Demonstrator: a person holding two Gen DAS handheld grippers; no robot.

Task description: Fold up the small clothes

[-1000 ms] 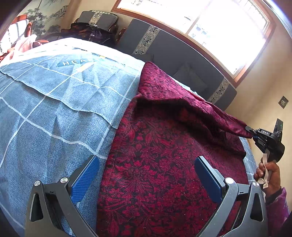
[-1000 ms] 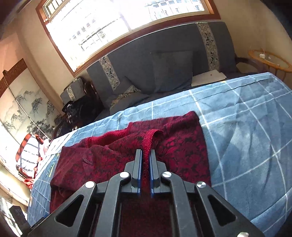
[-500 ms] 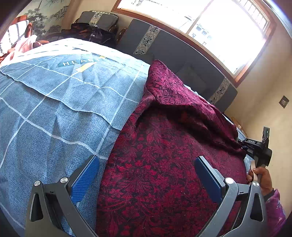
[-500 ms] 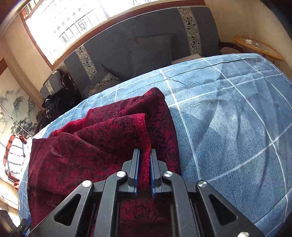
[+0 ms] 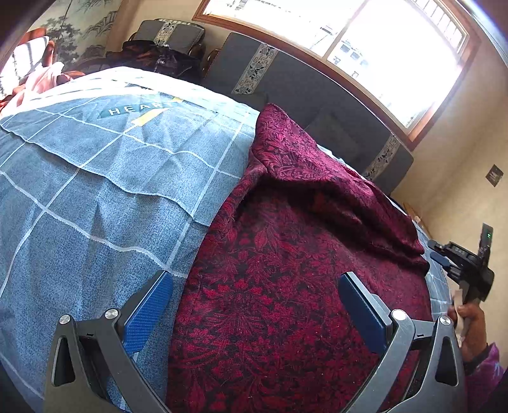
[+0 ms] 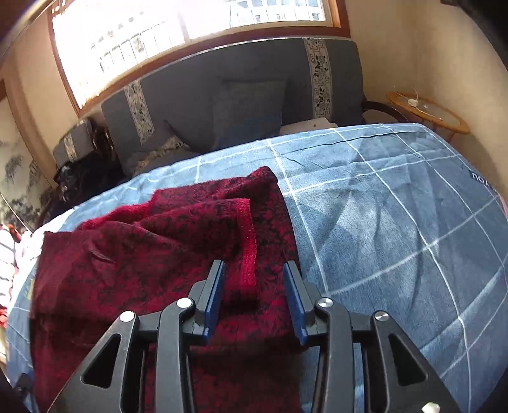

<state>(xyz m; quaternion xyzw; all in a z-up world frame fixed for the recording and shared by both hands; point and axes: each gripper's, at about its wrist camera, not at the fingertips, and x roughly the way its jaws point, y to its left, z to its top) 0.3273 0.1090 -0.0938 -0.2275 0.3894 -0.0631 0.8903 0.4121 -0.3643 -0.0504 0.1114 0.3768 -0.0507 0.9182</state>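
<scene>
The right gripper [image 6: 254, 286] has its jaws opening, and the blue pads [image 6: 214, 294] stand clear on either side of a thick folded hem of the dark red patterned garment [image 6: 143, 254]. The hem lies between the pads but neither pad presses on it. In the left wrist view the same gripper [image 5: 439, 254] shows at the garment's right edge, just beside the folded-over flap, carried by a hand [image 5: 470, 324] in a purple sleeve [image 5: 489, 365].

The left gripper [image 5: 254, 321] hangs over the near part of the garment with its jaws spread wide and nothing between them; one blue pad [image 5: 147, 311] sits above the bedcover at the garment's left edge, the other above the red cloth.

The garment lies spread on the blue checked bedcover [image 6: 381, 222], one side folded over onto itself so that a raised ridge runs across it toward the far end. A second, lighter blue cloth [image 5: 111, 152] with printed letters lies on the bed to the left of the garment.

Beyond the garment stands a grey sofa [image 6: 247, 95] with patterned stripes and a cushion, under a bright window [image 6: 190, 28]. A small round table [image 6: 428, 111] stands to the right of the sofa.
</scene>
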